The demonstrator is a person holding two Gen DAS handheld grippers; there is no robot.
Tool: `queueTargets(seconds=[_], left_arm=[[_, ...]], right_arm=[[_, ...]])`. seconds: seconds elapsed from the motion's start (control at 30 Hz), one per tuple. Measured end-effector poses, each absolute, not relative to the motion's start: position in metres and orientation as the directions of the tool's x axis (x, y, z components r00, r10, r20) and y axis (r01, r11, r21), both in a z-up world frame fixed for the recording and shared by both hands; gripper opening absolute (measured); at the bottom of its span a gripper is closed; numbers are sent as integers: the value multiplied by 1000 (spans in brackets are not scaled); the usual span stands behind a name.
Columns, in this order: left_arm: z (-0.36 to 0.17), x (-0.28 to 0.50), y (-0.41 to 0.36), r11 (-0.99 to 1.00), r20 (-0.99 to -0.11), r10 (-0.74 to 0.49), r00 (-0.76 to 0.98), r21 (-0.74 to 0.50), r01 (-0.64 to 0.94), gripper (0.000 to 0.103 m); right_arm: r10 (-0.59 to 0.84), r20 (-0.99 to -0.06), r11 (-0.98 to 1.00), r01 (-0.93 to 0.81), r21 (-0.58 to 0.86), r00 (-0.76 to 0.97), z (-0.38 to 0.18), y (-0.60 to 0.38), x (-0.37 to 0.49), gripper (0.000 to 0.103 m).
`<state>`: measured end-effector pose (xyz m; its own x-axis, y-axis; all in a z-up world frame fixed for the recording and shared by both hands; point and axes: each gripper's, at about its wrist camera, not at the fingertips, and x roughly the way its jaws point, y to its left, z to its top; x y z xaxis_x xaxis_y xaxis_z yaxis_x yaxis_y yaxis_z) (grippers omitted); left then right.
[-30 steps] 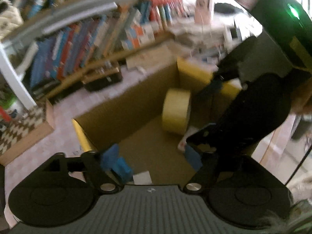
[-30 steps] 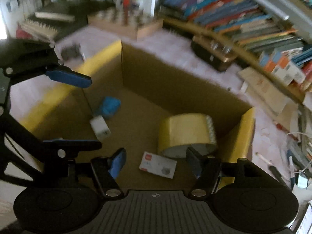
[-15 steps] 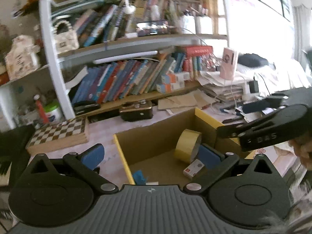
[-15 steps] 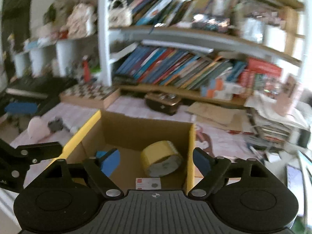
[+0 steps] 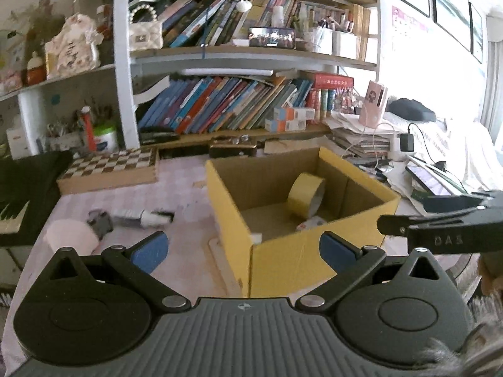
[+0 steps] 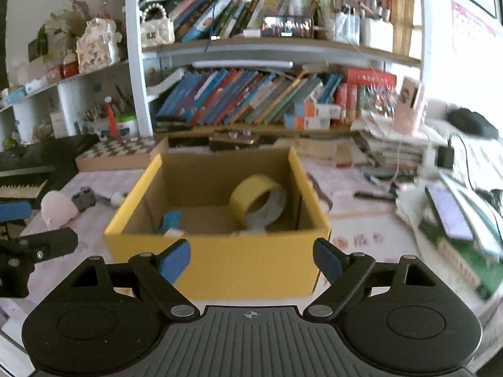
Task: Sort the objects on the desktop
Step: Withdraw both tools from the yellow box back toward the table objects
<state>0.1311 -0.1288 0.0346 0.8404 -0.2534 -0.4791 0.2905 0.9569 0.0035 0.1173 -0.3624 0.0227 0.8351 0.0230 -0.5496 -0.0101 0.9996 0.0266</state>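
item: yellow cardboard box (image 6: 217, 260), open-topped, standing on the pink-patterned desk (image 5: 176, 185) toward its right half, in front of the bookshelf.
contents seen: roll of yellow tape (image 6: 257, 202) on edge against the far right inner wall; a blue item (image 6: 171, 220) at the near left inner corner; small white pieces on the floor of the box, too blurred to name.
still loose on the desk, left of the box near the left edge: pink rounded object (image 5: 70, 234), grey clip-like piece (image 5: 100, 220), a slim white-and-black item (image 5: 143, 215).
left gripper (image 5: 242, 249): released, jaws spread wide, nothing between them.
right gripper (image 6: 250, 259): released, jaws apart and empty.
step in hand, judged: fetching the next loose piece. advice: take the left gripper to the cluster by the left edge, pick one item only, close across its narrow side, lift clear of the box rim before lowering inside.
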Motion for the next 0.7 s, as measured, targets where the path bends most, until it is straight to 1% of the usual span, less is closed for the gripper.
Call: queueTargets(seconds=[0.2,0.33,0.43,0.7], left_arm=[[24,110,-99,967,-490,-221,843,3,255,103],[15,94,-82,971,-483,-199,853,18,237,103],[10,83,-71,972,-500,-193,844,18,233,103],[-1,66,-39,978,-539,-167,825,13,206,103]], right_arm=[[-20,-583,997,58,48,812,9,-334,89,87],[-46,-584,995,89,44,811,0,-316,72,87],[-53,-583,996,84,27,811,-6,-299,59,87],[-17,-624,999,44,29,781,-18,-261,41,87]])
